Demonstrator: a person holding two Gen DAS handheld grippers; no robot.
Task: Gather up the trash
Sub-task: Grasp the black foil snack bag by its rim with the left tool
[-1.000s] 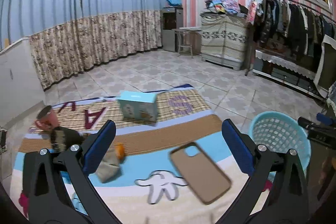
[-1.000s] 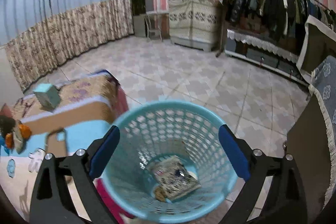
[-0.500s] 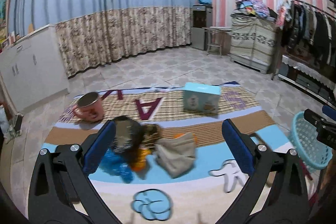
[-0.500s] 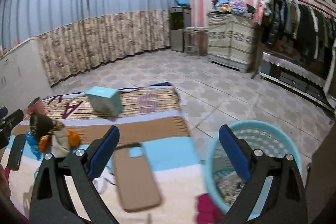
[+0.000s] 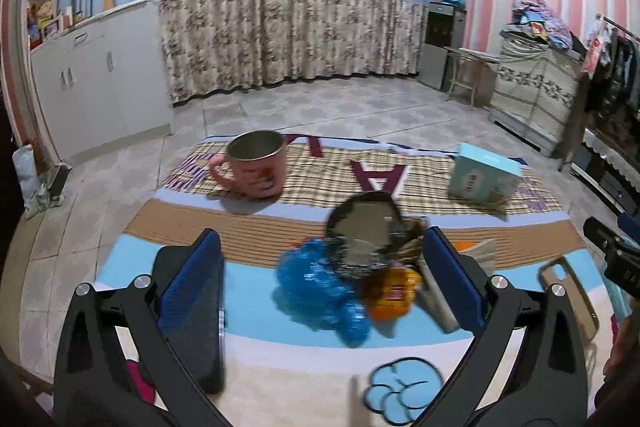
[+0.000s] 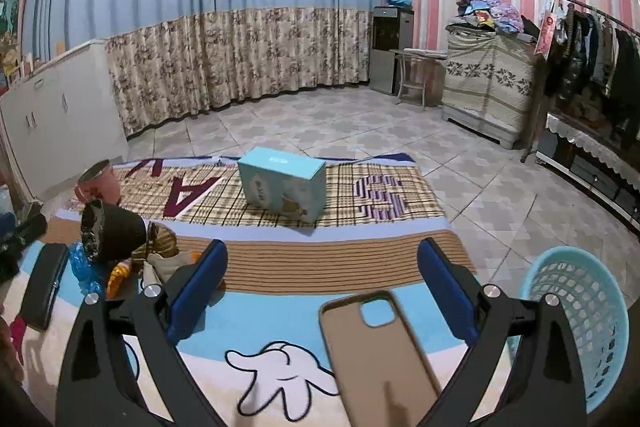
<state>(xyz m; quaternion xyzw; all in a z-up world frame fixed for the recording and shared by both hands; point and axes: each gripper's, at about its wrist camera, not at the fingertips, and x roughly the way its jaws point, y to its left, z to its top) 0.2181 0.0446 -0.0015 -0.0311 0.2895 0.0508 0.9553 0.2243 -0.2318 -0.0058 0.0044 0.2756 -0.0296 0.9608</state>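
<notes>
I have the left gripper [image 5: 320,287] hanging low over the cartoon-print blanket [image 5: 256,239] that covers the counter, its jaws spread wide and empty, because the heap of trash sits right between the blue pads: a crumpled blue plastic bag [image 5: 320,291], an orange wrapper [image 5: 390,293] touching it, and a dark foil-lined snack bag [image 5: 366,231] lying open-mouthed on top. The wide gape makes sense to me, since the pile is loose and bulky and a narrow opening would shove it instead of straddling it. The right gripper [image 6: 320,287] is likewise open and holds nothing; it hovers over a tan phone case [image 6: 380,359] lying flat on the blanket, with the light blue perforated plastic basket [image 6: 576,323] just off the blanket's edge at its right, close enough to serve as the bin. A pink enamel mug [image 5: 252,163] and a pale teal cardboard box [image 5: 482,179] stand upright further back, well apart from the heap; I judge they are not rubbish and are best left alone. My next move, I reckon, is lowering the left jaws round the blue bag, which will crush easily and may drag its neighbours.
</notes>
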